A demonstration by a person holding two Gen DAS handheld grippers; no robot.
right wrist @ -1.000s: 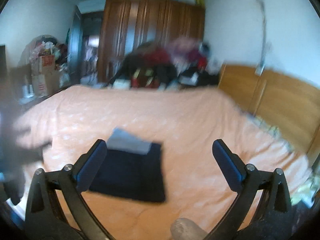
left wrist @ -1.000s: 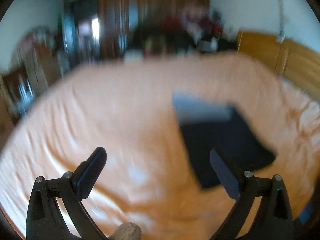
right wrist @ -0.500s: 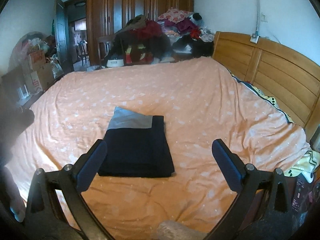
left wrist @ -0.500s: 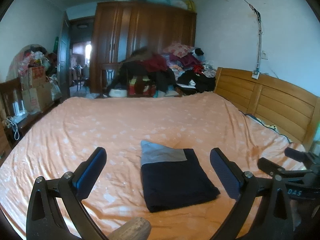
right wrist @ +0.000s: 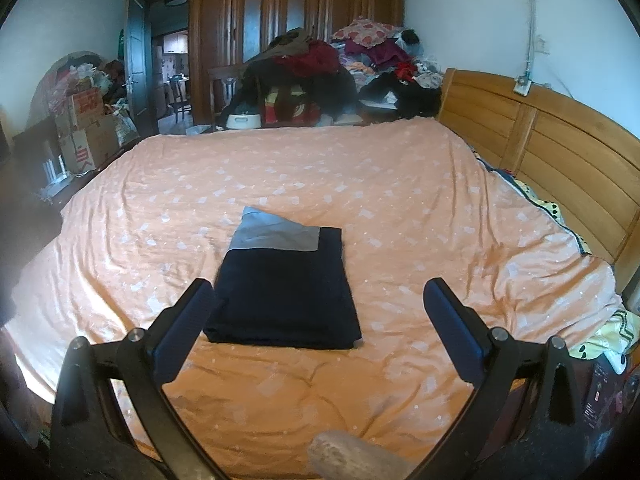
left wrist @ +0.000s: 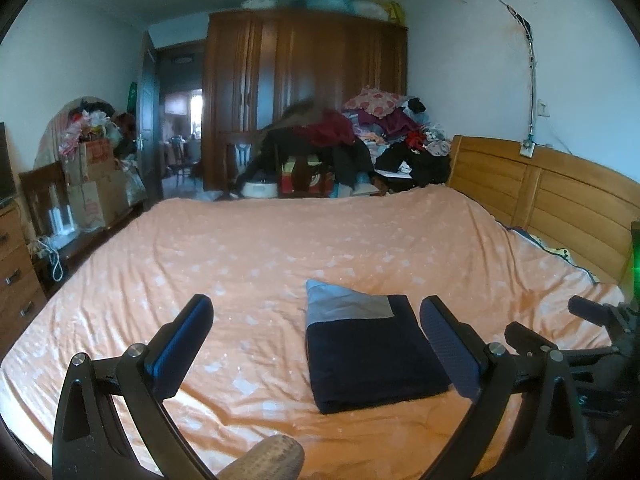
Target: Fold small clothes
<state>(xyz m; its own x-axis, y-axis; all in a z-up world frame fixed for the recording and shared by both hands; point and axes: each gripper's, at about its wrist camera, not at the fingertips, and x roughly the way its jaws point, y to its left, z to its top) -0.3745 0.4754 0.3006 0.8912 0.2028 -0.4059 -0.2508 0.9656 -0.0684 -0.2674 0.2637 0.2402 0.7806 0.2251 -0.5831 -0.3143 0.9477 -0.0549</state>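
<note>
Left wrist fisheye shows the left gripper [left wrist: 316, 332] held above the near part of a wide bed covered by a wrinkled orange sheet with pale square flecks [left wrist: 280, 248], its two dark padded fingers spread wide and holding nothing. A folded navy-blue garment with a grey band along its far edge [left wrist: 372, 356] lies flat on the sheet at about 3 o'clock from the gap between those fingers, with the right-hand finger overlapping its right edge in the picture. Part of the right gripper [left wrist: 560, 332] shows at 3 o'clock near the frame's edge. From the right wrist fisheye, the right gripper [right wrist: 316, 312] also hangs over the sheet with its fingers wide apart and empty; the folded garment sits at about 11 o'clock from the gap, just beside the left-hand finger. A honey-coloured slatted wooden headboard [right wrist: 560, 148] runs along the bed at 2 o'clock, and a heap of mixed clothes [right wrist: 340, 64] rises at 12 o'clock in front of a tall dark wooden wardrobe [right wrist: 288, 12].
</note>
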